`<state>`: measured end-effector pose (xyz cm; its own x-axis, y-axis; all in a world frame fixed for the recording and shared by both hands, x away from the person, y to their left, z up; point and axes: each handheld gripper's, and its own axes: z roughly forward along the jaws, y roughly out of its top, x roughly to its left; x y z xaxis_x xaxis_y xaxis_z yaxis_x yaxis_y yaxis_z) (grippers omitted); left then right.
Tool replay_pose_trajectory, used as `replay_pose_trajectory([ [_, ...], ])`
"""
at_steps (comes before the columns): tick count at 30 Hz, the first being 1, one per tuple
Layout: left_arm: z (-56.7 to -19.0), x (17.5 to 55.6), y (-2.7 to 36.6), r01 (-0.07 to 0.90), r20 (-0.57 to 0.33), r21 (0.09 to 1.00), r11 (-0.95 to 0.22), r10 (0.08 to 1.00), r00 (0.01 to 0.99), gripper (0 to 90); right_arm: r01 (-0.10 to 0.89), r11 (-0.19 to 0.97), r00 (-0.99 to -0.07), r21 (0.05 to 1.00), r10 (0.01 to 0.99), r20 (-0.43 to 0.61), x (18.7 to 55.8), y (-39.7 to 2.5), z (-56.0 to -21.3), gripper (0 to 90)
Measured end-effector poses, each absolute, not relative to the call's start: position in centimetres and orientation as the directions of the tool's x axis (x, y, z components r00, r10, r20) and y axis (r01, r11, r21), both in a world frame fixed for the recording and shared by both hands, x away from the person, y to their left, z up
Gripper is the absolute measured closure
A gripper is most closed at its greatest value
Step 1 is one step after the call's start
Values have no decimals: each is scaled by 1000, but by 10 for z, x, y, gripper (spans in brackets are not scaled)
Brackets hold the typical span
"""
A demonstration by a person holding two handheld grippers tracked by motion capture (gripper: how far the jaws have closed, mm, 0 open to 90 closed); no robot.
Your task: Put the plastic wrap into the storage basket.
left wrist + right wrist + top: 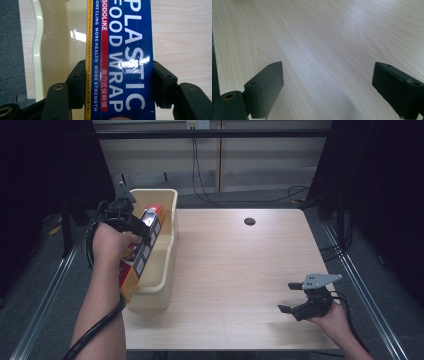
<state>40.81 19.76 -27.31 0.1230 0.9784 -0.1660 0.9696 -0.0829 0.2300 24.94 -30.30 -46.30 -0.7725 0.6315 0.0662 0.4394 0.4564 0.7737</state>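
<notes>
On the wooden table (pixel 235 270), my left gripper (pixel 117 82) pinches the wrap box (pixel 122 50) over the tub (pixel 167 245) at nine o'clock, not yet dropped, while my right gripper (pixel 327 90) waits with jaws spread.

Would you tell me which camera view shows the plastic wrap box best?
The left gripper view: the plastic wrap box sits close up, lettering readable, clamped between the left gripper jaws. The high view shows the box small and slanted over the bin. The right gripper view faces bare table.

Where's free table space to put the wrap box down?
Bare wood runs from the bin to the right gripper, up to the dark hole. It is crowded at the bin, where the left gripper holds the box.
</notes>
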Motion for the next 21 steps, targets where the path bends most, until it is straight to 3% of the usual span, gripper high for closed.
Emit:
replay_pose_trajectory([
  [21,-299,408,201,981,-174,182,-67,980,99,406,438,454,-774,776,629,69,249,-303,-463,102],
])
